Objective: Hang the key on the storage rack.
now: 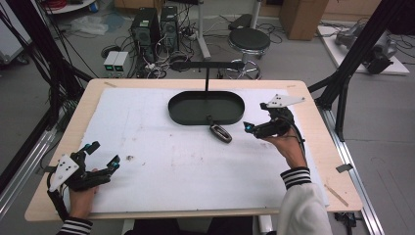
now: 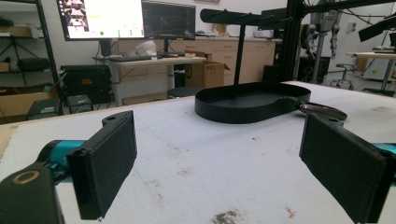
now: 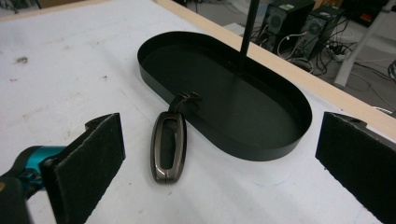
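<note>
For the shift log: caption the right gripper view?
Open right gripper faces a key fob lying against the black oval tray.

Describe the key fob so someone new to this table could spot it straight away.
Start at the black oval tray with the upright post, at the far middle of the white mat. The key fob lies on the mat against the tray's near rim, just ahead of the open right gripper. It is small, oblong and shiny dark metal, with a strap end resting on the rim.
</note>
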Motion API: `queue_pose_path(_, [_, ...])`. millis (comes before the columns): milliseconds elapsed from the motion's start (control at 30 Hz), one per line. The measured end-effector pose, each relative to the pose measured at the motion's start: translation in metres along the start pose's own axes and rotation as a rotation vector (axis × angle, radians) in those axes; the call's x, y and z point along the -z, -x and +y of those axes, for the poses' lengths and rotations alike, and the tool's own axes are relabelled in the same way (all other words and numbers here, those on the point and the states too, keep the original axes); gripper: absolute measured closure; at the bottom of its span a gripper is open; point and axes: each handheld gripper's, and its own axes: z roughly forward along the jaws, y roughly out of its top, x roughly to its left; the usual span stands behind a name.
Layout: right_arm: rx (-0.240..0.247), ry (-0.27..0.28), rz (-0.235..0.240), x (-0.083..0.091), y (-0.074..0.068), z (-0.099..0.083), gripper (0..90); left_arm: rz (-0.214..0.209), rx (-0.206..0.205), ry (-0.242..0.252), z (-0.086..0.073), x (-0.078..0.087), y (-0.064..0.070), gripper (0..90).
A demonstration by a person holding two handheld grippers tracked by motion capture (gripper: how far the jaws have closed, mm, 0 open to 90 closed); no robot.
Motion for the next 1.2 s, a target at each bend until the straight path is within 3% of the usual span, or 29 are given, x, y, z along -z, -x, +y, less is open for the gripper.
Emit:
queue_pose_path(200, [0.007, -0.071, 0.038, -0.018, -0.001, 0.009, 0.3, 0.0, 0.003, -0.001, 0.0, 0.0, 0.0, 11.6])
queue_pose_path(267, [0.01, -0.089, 0.041, -0.02, -0.001, 0.01, 0.3, 0.0, 0.003, -0.001, 0.0, 0.0, 0.0, 11.6])
queue_pose_path(333, [0.039, -0.141, 0.04, -0.03, -0.005, 0.016, 0.3, 0.0, 0.004, 0.0, 0.0, 0.0, 0.0, 11.6])
queue_pose_path(467, [0.056, -0.165, 0.042, -0.038, -0.009, 0.021, 0.3, 0.0, 0.003, 0.0, 0.0, 0.0, 0.0, 11.6])
queue_pose_path(500, [0.066, -0.199, 0.049, -0.045, -0.011, 0.025, 0.3, 0.0, 0.003, -0.001, 0.0, 0.0, 0.0, 11.6])
queue_pose_path(700, [0.077, -0.273, 0.06, -0.061, -0.016, 0.03, 0.3, 0.0, 0.002, -0.001, 0.0, 0.0, 0.0, 11.6])
queue_pose_path(867, [0.085, -0.287, 0.042, -0.069, -0.019, 0.03, 0.3, 0.0, 0.003, -0.001, 0.0, 0.0, 0.0, 11.6])
queue_pose_path(1000, [0.088, -0.323, 0.063, -0.077, -0.02, 0.028, 0.3, 0.0, 0.004, 0.0, 0.0, 0.0, 0.0, 11.6])
queue_pose_path(1100, [0.082, -0.355, 0.108, -0.084, -0.023, 0.027, 0.3, 0.001, 0.002, -0.001, 0.0, 0.0, 0.0, 11.6])
queue_pose_path(1200, [0.089, -0.377, 0.114, -0.088, -0.024, 0.027, 0.3, 0.001, 0.002, -0.001, 0.0, 0.0, 0.0, 11.6])
